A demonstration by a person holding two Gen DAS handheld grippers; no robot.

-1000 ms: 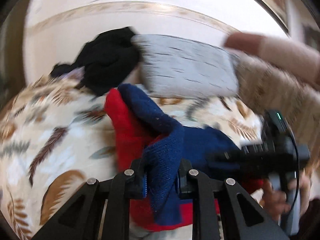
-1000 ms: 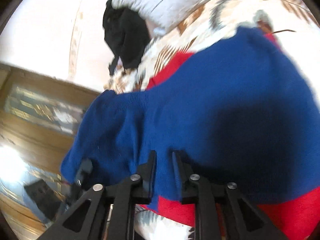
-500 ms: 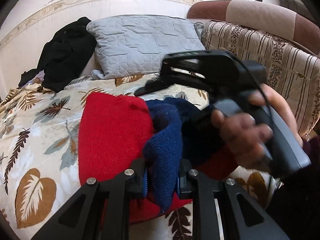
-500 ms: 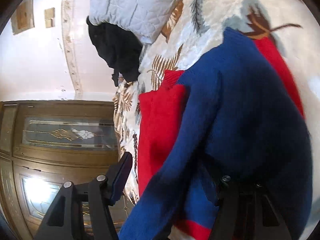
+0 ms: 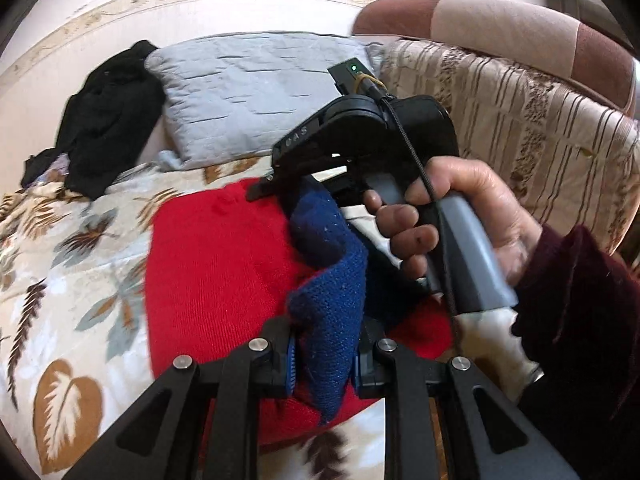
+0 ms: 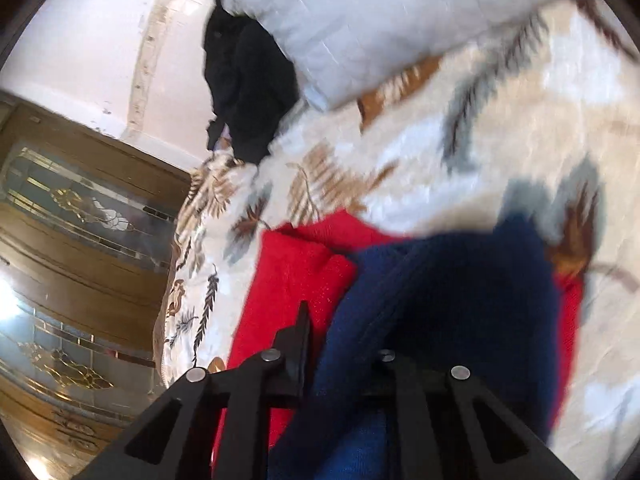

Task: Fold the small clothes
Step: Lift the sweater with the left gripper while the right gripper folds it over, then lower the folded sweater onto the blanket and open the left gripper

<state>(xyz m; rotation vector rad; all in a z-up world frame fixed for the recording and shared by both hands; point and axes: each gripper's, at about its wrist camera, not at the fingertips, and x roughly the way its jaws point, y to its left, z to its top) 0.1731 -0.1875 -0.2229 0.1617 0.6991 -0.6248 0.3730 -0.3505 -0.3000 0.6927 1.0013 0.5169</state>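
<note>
A blue knit garment (image 5: 332, 280) lies bunched over a red knit one (image 5: 216, 272) on the bed. My left gripper (image 5: 324, 360) is shut on a fold of the blue knit, which hangs out below its fingers. A person's hand (image 5: 440, 208) holds my right gripper (image 5: 288, 190) just beyond, its tips pinching the far end of the same blue fold. In the right wrist view the right gripper (image 6: 344, 344) has its jaws closing, with the blue knit (image 6: 460, 288) filling the gap and covering the right finger. The red knit (image 6: 296, 276) shows to its left.
A leaf-patterned blanket (image 5: 72, 280) covers the bed. A grey quilted pillow (image 5: 256, 92) and a heap of black clothes (image 5: 108, 116) lie at the far wall. A striped sofa (image 5: 520, 128) stands on the right. A wooden glazed door (image 6: 80, 240) is beyond the bed's edge.
My right gripper opened wide, then closed on the blue knit again at a new spot. The left gripper kept its hold and shifted; the blue fold now stretches between both grippers.
</note>
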